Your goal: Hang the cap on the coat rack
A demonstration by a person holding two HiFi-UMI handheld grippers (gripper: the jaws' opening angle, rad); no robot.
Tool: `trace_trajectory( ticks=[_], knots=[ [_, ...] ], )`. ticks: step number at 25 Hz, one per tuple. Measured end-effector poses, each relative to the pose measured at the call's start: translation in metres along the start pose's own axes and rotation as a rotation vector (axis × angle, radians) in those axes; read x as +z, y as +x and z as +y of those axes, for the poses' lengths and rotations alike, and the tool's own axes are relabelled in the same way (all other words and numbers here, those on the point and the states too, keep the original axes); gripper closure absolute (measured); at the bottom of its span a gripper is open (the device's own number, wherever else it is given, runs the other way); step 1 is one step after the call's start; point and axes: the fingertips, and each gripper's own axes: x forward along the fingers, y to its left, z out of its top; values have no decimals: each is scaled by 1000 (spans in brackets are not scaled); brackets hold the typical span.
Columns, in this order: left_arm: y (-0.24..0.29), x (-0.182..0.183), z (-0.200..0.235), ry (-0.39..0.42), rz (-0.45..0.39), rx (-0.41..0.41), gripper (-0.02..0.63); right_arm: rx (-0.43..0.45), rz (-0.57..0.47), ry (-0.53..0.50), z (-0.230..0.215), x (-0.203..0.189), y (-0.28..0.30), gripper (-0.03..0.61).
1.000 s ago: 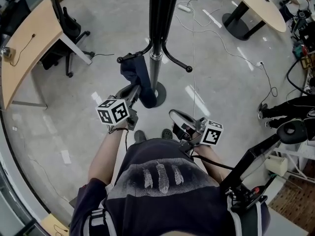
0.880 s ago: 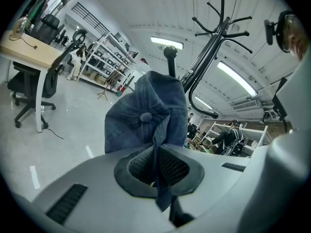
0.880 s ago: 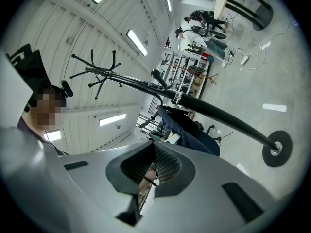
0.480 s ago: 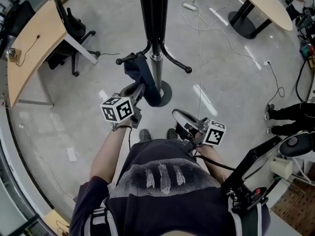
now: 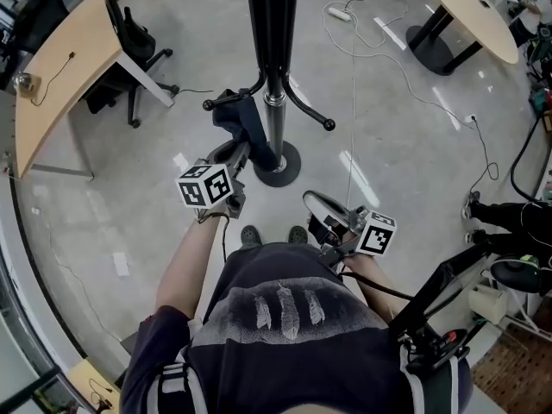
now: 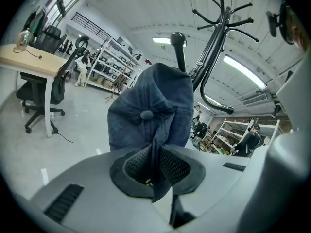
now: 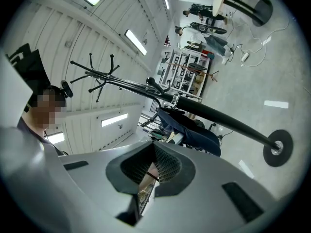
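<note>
A dark blue denim cap [image 5: 246, 128] is draped over a low hook [image 5: 210, 105] of the black coat rack [image 5: 274, 59]. My left gripper [image 5: 244, 152] reaches up to it from below. In the left gripper view the cap [image 6: 150, 110] fills the middle, under the hook's round knob [image 6: 178, 38]. A fold of it runs down between the pads of the left gripper [image 6: 155, 164], which still pinch it as the jaws begin opening. My right gripper [image 5: 315, 207] hangs back near the person's body. Its jaws [image 7: 151, 171] are shut on nothing and look towards the rack pole [image 7: 218, 115] and the cap [image 7: 194, 130].
The rack's round base [image 5: 278, 164] stands on the concrete floor just ahead of the person's feet. A wooden desk [image 5: 52, 84] with an office chair [image 5: 129, 41] is at the left. Another table [image 5: 470, 7] and loose cables [image 5: 362, 33] lie at the far right.
The left gripper with the cap has crept slightly closer to the rack's hook. The right gripper has stayed in place.
</note>
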Motion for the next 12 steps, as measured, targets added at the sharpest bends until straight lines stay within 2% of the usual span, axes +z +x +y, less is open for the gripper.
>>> trace_trajectory(
  ticks=[4, 12],
  knots=[
    [-3, -3, 8, -55, -9, 12, 559, 9, 11, 1, 0, 0, -2, 575],
    [-11, -11, 27, -114, -18, 68, 489, 17, 26, -7, 1, 4, -6, 575]
  ],
)
